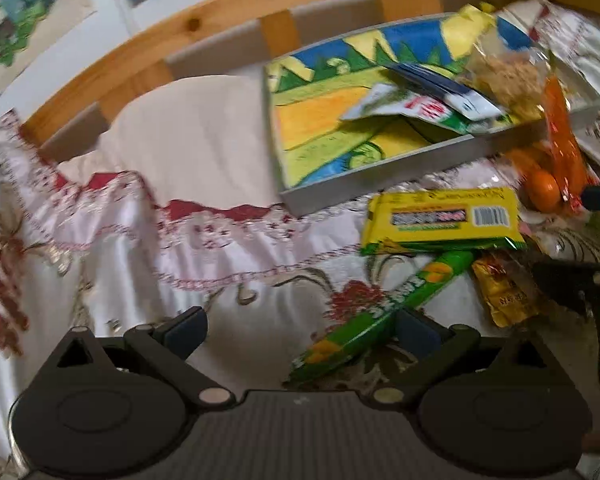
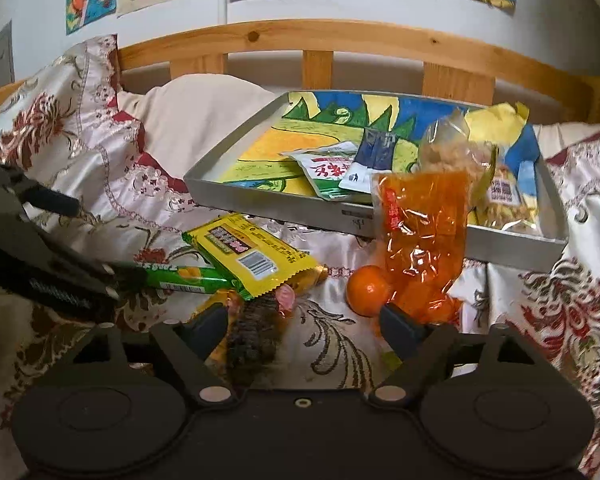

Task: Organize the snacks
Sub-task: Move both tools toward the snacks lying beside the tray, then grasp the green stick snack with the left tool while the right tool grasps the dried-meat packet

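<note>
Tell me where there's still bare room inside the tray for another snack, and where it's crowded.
The tray is free in its left half, between the left wall and the green-and-white packet. Its right half is crowded: that packet, a dark blue sachet and a clear bag overlap there. The cloth before the tray is crowded too, with the yellow packet, mandarin and orange bag.

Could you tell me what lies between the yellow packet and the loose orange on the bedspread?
In the right wrist view, only bare bedspread lies between the yellow packet and the orange.
</note>
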Tool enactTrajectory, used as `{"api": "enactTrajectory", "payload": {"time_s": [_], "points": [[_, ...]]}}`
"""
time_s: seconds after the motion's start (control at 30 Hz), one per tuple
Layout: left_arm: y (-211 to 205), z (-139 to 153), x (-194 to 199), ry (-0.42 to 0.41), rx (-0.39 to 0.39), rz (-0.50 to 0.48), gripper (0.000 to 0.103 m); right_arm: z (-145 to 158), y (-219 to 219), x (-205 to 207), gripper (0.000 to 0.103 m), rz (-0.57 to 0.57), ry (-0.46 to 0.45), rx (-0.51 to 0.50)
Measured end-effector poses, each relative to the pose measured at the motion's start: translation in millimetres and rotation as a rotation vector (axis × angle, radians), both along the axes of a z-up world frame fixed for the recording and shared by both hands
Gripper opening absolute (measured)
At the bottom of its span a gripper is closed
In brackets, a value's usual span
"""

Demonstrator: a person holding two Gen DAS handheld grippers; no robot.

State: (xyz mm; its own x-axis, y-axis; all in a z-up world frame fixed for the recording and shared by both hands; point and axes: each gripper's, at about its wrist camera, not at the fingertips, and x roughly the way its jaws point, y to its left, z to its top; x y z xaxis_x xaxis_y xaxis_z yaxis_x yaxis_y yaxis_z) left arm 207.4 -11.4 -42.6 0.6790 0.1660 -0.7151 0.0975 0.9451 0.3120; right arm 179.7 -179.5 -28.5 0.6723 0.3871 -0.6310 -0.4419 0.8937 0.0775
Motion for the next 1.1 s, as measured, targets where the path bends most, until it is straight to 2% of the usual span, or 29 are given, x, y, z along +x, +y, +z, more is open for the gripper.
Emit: {"api": "enactTrajectory", "payload": {"time_s": [0.13, 0.27, 0.53, 0.63, 0.73, 0.87, 0.93, 1.1], "points": [[-6.9, -6.6, 4.5, 0.028, 0.043, -0.052, 0.102, -1.8, 2.2, -2.1, 0.078, 0.031, 0.013, 0.017], [-8.6, -8.7, 8.4, 0.051, 0.048, -0.071, 0.102, -5.6, 8.5, -4.9, 0.07, 0.065, 0.039, 0.009], [-12.2, -10.6, 12.0, 0.066, 0.047, -0.104, 0.1, -9.0, 11.9, -5.0, 0.069, 0.077, 0.054, -0.007], [-12.8, -10.9, 11.9, 0.078, 0.034, -0.116, 0.094, -9.9, 13.3, -5.7, 0.066, 0.077, 0.046, -0.021], [-12.3, -9.8, 12.1, 0.108, 0.008, -0.142, 0.082, -10.6, 13.8, -6.3, 0.06, 0.074, 0.044, -0.034], [-11.1, -6.8, 15.2, 0.167, -0.046, -0.168, 0.055, -10.3, 14.6, -7.4, 0.054, 0.068, 0.05, -0.039], [-12.8, -6.3, 16.3, 0.187, -0.048, -0.162, 0.052, -9.5, 15.3, -8.7, 0.05, 0.064, 0.053, -0.04], [-13.7, -4.8, 14.3, 0.221, -0.056, -0.137, 0.041, -8.2, 16.1, -11.3, 0.049, 0.059, 0.05, -0.053]]}}
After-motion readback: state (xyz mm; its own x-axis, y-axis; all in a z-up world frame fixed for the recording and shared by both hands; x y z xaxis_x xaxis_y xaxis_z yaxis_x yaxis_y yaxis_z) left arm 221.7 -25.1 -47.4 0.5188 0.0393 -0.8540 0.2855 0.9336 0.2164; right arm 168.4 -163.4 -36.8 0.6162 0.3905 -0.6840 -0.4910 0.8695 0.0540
